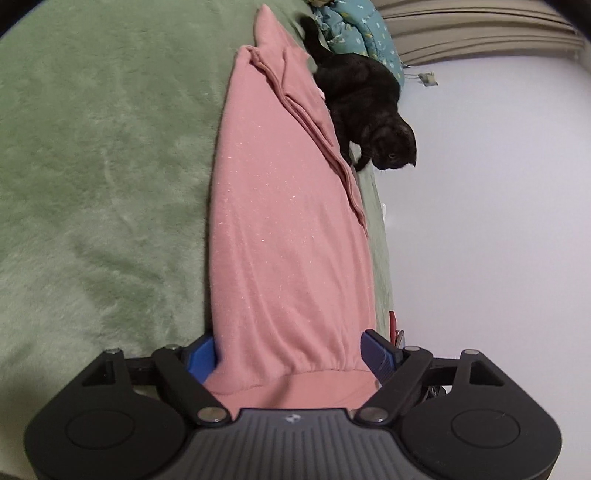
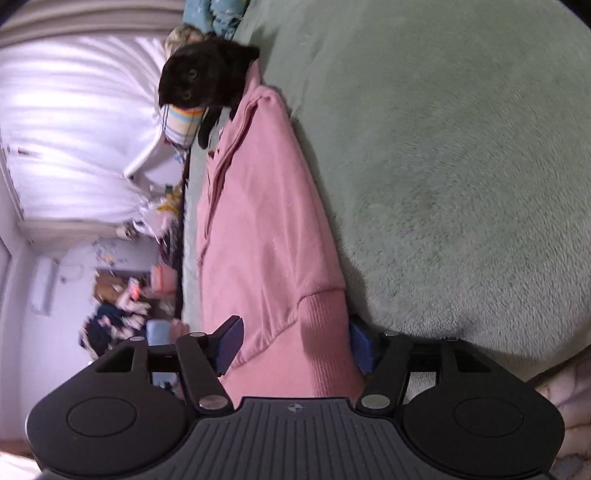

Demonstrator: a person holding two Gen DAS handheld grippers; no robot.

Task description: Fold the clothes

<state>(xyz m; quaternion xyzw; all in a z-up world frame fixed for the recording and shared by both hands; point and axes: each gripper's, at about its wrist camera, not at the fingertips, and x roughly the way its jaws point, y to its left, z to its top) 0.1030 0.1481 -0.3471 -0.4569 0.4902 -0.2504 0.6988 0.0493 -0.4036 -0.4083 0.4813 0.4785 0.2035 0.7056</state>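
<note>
We see a black cat (image 1: 364,107) crouching at the edge of the bed, right against the far end of the pink sweatshirt (image 1: 284,229), its head hanging past the mattress edge. In the right wrist view the same cat (image 2: 207,74) faces the camera from that far end, touching the garment's top. Behind it lies a crumpled teal patterned quilt (image 1: 356,29). A fuzzy green blanket (image 1: 92,166) covers the bed and spreads wide beside the garment. Past the bed edge, the right wrist view shows a blurred, cluttered floor (image 2: 122,295) and white curtains (image 2: 74,129).

The sweatshirt lies stretched lengthwise along the bed's edge on the blanket, running away from both cameras toward the cat. It is folded over itself, with a long doubled seam ridge along the side nearest the bed edge. Its fabric is soft pink with light flecks. Near the right gripper (image 2: 295,343) we see a ribbed cuff (image 2: 325,325).

The left gripper (image 1: 291,354) has its blue fingers (image 1: 376,354) spread wide on either side of the gathered end; whether they pinch it, we cannot tell. The right gripper's fingers (image 2: 231,343) likewise flank the cloth, grip unclear.
</note>
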